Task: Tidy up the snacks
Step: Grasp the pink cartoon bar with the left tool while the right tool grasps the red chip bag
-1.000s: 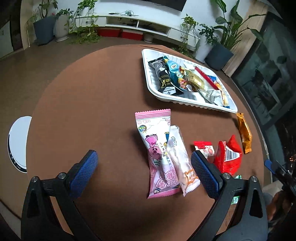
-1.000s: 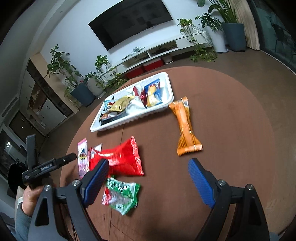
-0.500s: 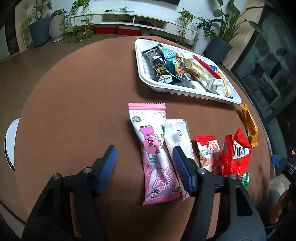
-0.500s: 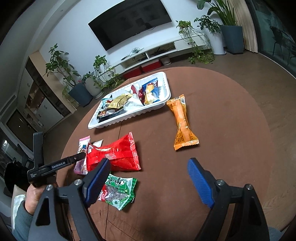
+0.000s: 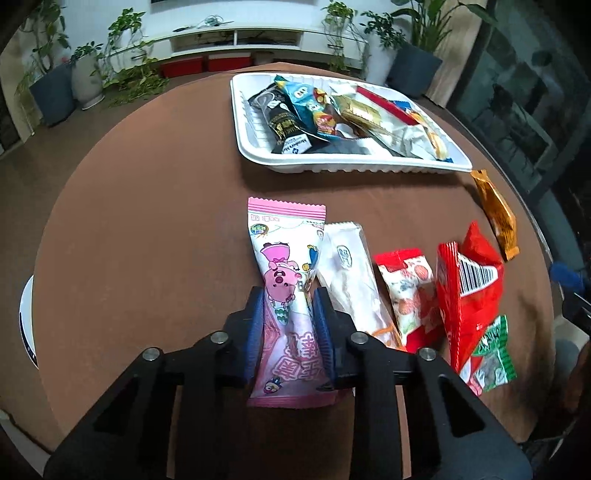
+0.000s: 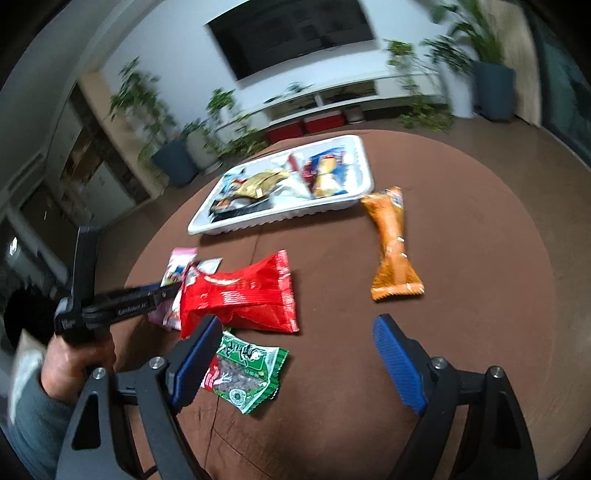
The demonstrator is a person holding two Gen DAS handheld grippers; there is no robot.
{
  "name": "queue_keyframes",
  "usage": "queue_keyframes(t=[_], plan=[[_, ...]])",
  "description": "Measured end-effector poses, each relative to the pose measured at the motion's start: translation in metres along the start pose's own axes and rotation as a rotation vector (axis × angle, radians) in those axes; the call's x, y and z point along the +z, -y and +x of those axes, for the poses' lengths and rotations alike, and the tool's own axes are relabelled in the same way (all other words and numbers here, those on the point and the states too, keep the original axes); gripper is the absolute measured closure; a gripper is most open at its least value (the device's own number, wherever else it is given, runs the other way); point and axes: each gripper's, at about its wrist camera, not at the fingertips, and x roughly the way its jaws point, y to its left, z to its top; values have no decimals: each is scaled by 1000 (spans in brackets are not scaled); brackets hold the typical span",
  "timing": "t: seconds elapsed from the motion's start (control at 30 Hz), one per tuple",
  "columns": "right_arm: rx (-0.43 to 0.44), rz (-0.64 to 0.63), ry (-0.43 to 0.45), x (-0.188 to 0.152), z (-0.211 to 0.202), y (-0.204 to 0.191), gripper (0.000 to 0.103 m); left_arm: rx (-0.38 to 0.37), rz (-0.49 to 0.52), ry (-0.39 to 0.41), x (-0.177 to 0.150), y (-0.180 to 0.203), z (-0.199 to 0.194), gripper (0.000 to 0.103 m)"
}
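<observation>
pink packet pinched on the brown table

the pink snack packet (image 5: 286, 295) lies at lower centre on the round brown table (image 5: 147, 221), white tray (image 5: 351, 162) above it, plants behind. left gripper (image 5: 289, 314) clamps it; right gripper (image 6: 291, 354) gapes wide, holding nothing.

Behind my round brown table (image 6: 480, 258) I see a white wall with a black flat television (image 6: 291, 33). Beneath it runs a low white media shelf (image 5: 236, 37), flanked by leafy potted plants in grey pots (image 5: 413, 66).

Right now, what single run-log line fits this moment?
left gripper: shut on pink pig-print snack packet | right gripper: open, empty | white plastic tray: holds snacks
</observation>
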Motion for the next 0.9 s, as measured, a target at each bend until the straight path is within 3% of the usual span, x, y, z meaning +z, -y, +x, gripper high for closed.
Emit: queue_keyframes(t=[0.4, 0.63, 0.9], plan=[[61, -701, -175, 32, 42, -64, 20, -35, -20, -17, -25, -19, -17, 82], [99, -925, -288, 42, 72, -81, 23, -62, -37, -16, -37, -24, -25, 82], [172, -1054, -427, 38, 105, -99, 25, -72, -29, -15, -37, -24, -25, 82]])
